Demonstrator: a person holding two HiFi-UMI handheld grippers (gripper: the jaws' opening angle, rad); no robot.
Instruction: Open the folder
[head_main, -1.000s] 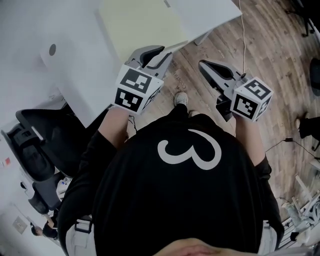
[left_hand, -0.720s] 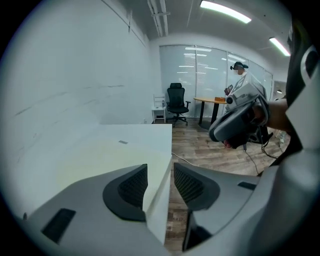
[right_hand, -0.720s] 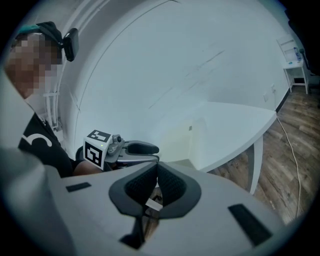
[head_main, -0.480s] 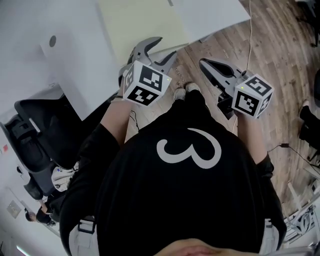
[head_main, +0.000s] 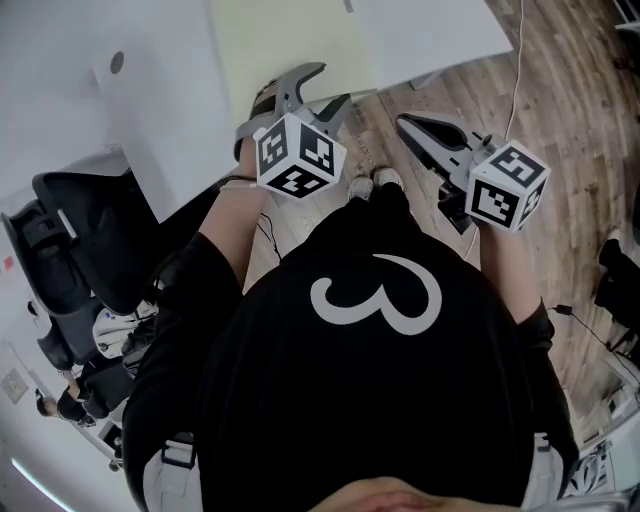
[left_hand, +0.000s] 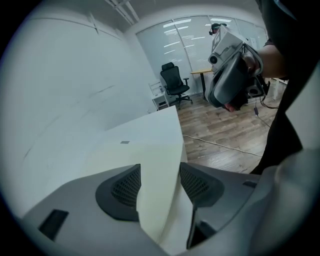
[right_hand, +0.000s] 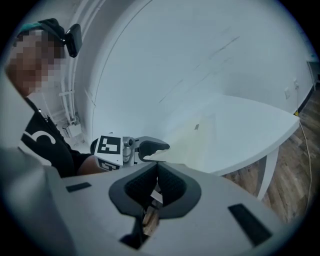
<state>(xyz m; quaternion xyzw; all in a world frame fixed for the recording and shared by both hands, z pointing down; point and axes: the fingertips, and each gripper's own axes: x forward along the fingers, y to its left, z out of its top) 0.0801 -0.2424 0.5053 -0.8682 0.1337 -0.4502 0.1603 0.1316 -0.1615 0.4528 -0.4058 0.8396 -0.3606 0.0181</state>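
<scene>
A pale yellow folder (head_main: 290, 45) lies shut on the white table (head_main: 150, 110), its near corner at the table's edge. My left gripper (head_main: 328, 85) is at that corner. Its jaws have just been opening and stand wide. In the left gripper view the folder's corner (left_hand: 150, 150) runs between the two pads, and the left gripper (left_hand: 160, 170) does not press on it. My right gripper (head_main: 402, 122) hangs over the wooden floor to the right, off the table, shut with nothing in it. In its own view the right gripper (right_hand: 156, 172) looks toward the left gripper (right_hand: 150, 147) and the folder (right_hand: 195, 142).
A black office chair (head_main: 70, 250) stands left of me beside the table. A thin white cable (head_main: 515, 80) runs across the wooden floor at the right. Another black chair (left_hand: 172, 82) and a desk stand far back by the glass wall.
The left gripper rolled and dropped a little at the folder's near corner, and its jaws went from nearly shut to wide. The right gripper stayed almost in place.
</scene>
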